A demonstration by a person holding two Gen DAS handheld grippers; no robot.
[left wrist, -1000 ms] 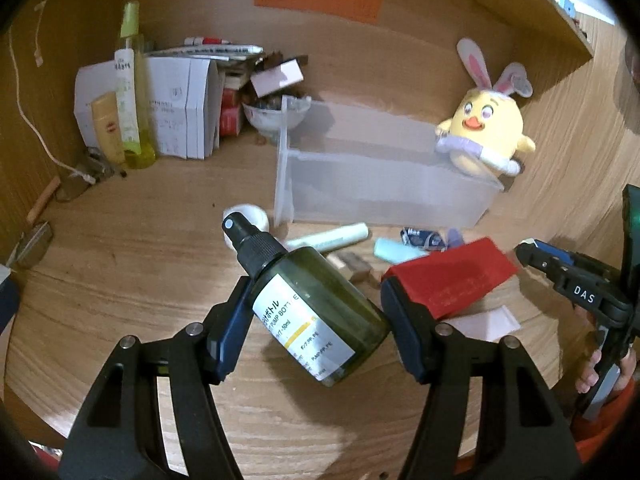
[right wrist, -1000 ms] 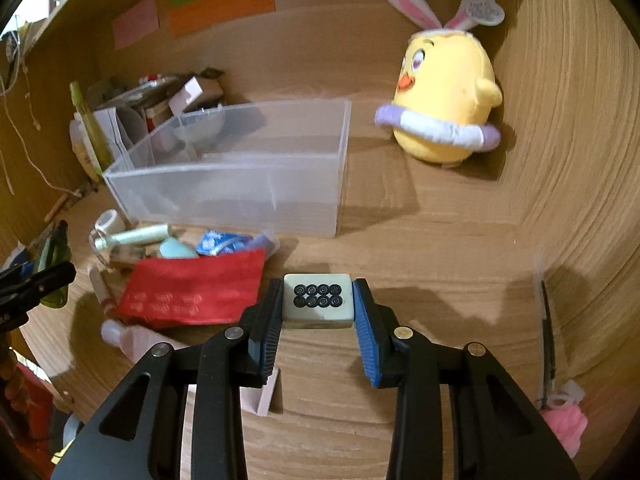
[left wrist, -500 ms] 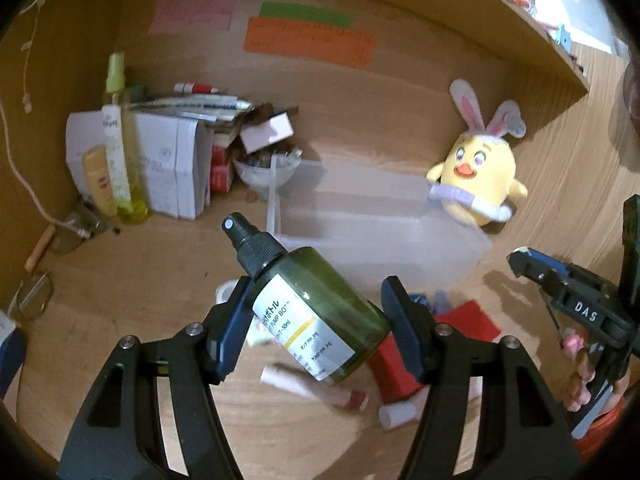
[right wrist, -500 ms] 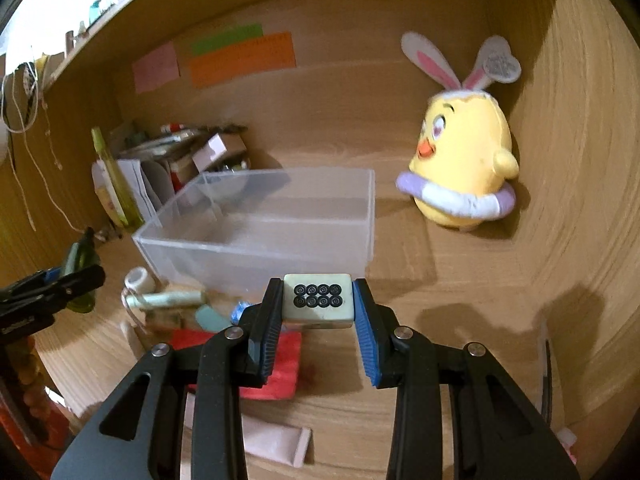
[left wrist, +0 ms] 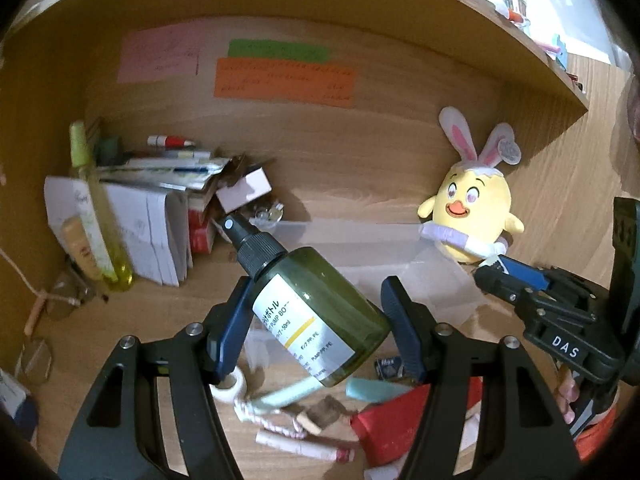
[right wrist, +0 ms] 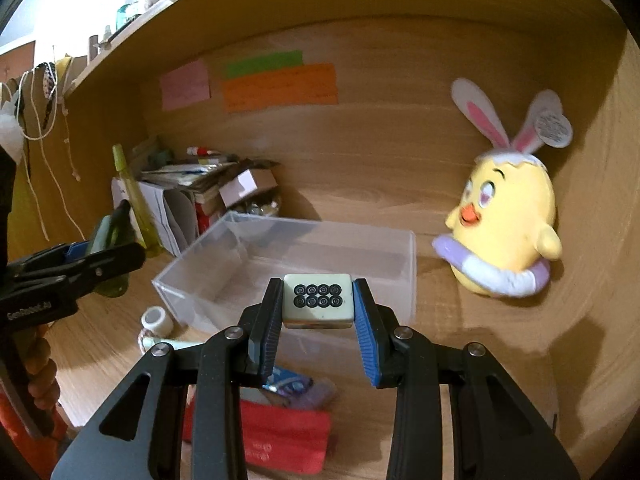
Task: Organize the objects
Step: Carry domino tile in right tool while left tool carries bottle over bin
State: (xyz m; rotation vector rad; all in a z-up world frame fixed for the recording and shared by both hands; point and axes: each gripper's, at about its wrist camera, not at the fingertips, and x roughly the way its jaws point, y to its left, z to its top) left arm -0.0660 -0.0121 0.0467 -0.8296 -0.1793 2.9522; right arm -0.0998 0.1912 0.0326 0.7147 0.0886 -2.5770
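1. Left tongs (left wrist: 316, 316) are clenched on a dark green spray bottle (left wrist: 316, 312), held tilted in the air with its black pump cap pointing up and to the left; a white label with printed text wraps its round body.
2. Right tongs (right wrist: 318, 300) grip a mahjong tile (right wrist: 319, 300) by its two short sides; the tile is a smooth, pale rectangular block with eight black circles on its face, held above the near wall of the box.
3. Behind both sits a clear plastic box (right wrist: 412, 268), rectangular and translucent, open at the top, resting on the wooden worktop (right wrist: 500, 352). Nothing can be made out inside it.
4. In front of the box lie a flat red pouch (right wrist: 280, 436), a small white tape roll (right wrist: 157, 320), a pale green tube (left wrist: 288, 394), a blue foil packet (right wrist: 286, 384) and a pink-tipped stick (left wrist: 304, 446), close together.
5. To the right of the box stands a yellow chick plush (right wrist: 508, 236) with bunny ears and a lilac ring around its middle.
6. At the back left, a heap of white paper boxes (left wrist: 148, 232) and pens leans beside a tall yellow-green bottle (left wrist: 100, 224).
7. Pink, green and orange paper notes (left wrist: 284, 80) are stuck on the wooden back wall.
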